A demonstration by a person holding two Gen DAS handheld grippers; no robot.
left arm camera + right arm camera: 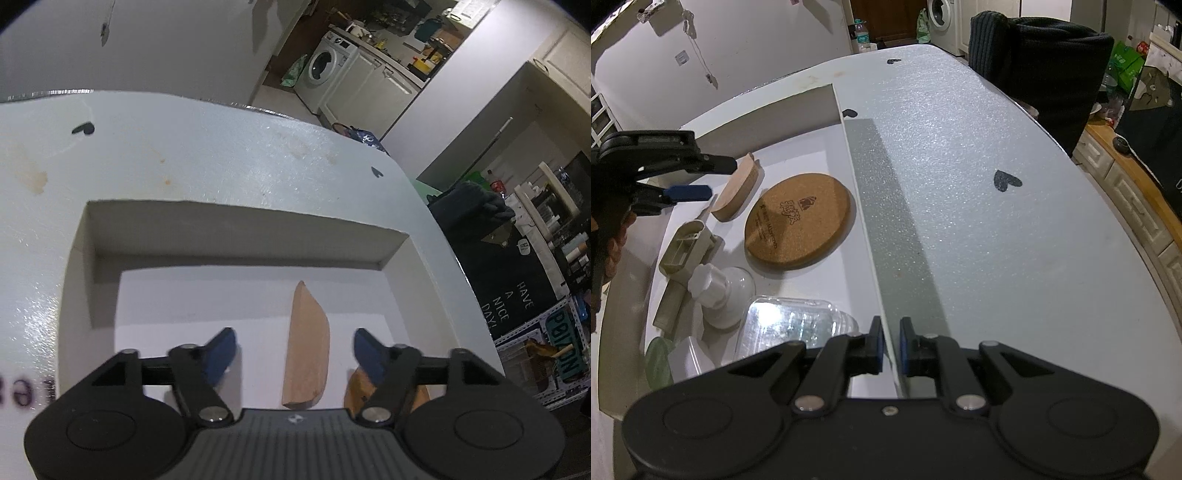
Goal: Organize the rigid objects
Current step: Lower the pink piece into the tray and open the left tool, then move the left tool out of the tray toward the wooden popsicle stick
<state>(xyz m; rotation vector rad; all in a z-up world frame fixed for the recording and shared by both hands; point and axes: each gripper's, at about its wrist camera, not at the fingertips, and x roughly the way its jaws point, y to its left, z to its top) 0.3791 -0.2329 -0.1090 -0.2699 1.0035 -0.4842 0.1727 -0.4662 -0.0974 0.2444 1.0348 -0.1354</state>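
A white cardboard box [236,236] lies on the table. In it a flat wooden piece [306,354] rests on its edge. My left gripper [294,341] hovers over the piece, open, one blue pad on each side and neither touching the wood. The right wrist view shows the left gripper [713,179] beside the wooden piece [737,188]. My right gripper [890,326] is shut on the box's thin right wall [871,229] near its front end. A round cork coaster [798,221] lies flat in the box.
Also in the box are a beige plastic part [687,247], a white bottle-like item [720,291], a clear plastic container [790,321] and a green disc [659,362]. The white table [997,221] stretches right. A dark knitted cloth [1041,62] hangs beyond its far edge.
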